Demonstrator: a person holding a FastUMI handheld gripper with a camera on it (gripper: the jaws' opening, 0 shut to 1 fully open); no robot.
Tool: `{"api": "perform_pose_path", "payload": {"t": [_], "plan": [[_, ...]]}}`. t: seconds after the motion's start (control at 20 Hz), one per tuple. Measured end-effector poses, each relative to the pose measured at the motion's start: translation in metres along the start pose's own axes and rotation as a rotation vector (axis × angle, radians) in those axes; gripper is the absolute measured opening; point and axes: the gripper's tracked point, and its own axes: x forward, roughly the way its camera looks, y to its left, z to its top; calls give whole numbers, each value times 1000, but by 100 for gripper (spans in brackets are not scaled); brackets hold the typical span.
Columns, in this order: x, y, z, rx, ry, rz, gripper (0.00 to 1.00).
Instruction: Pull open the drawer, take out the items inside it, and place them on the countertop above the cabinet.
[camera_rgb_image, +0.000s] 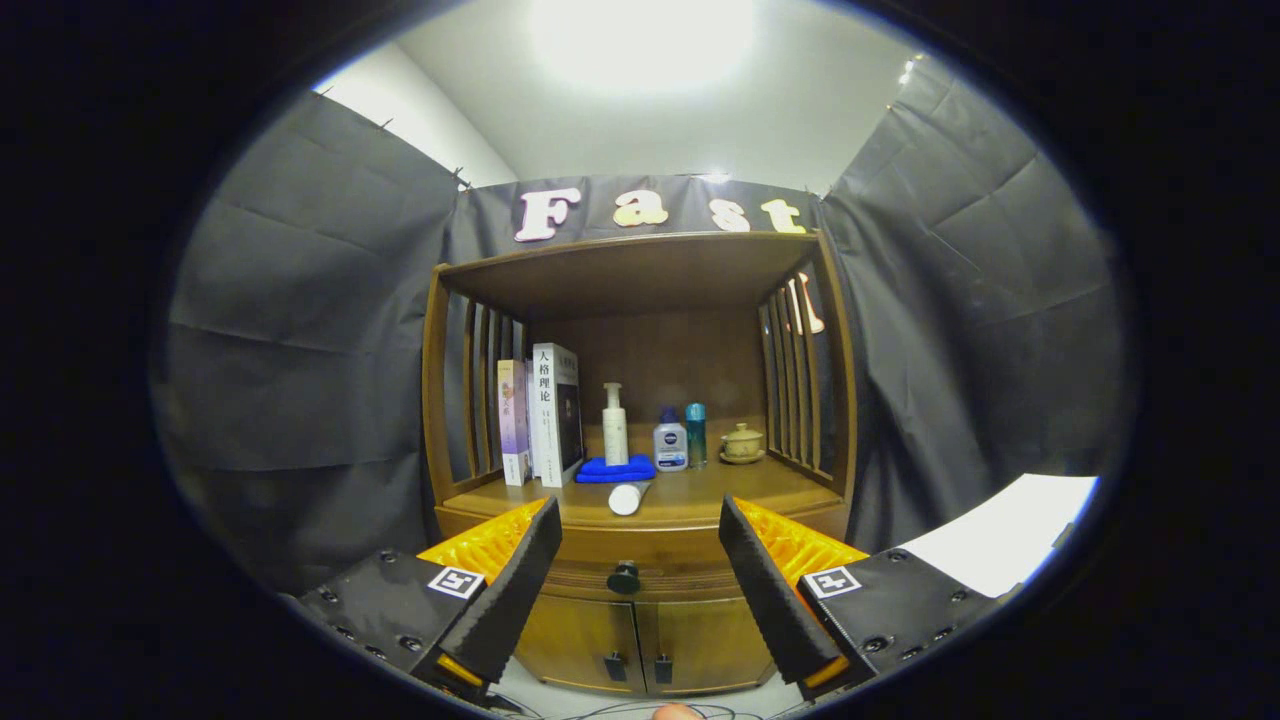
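The drawer (640, 562) sits shut, flush in the front of the cabinet (640, 640), just under the front edge of the surface (700, 500). Its knob (623, 577) lies beyond the claw (640, 590), roughly on the line between the two fingers and slightly nearer the left one. The claw stands wide and holds nothing; both fingers are well apart from the cabinet front.

A tube (628, 497) lies on its side at the front edge of the surface, right above the knob, its round end facing out. Whether it came from the drawer, one moment does not settle: the scene fits a drawer yet to be emptied as well as one emptied and pushed to.

The risks, as I judge them:
- The knob is small against the wide claw, so a close that is off centre could slip off it or nip it with one finger only.
- A jolt to the cabinet could roll the tube off the front edge.
- A reach over the surface could knock the bottles (671, 442) or the books (545, 415) behind, or brush the cloth (615, 470).

The knob's shape is hard to read here; it seems round.
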Motion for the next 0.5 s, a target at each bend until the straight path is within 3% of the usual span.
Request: {"api": "perform_pose_path", "payload": {"t": [0.5], "plan": [[-16, -16, 8, -10, -8, -22, 100]]}}
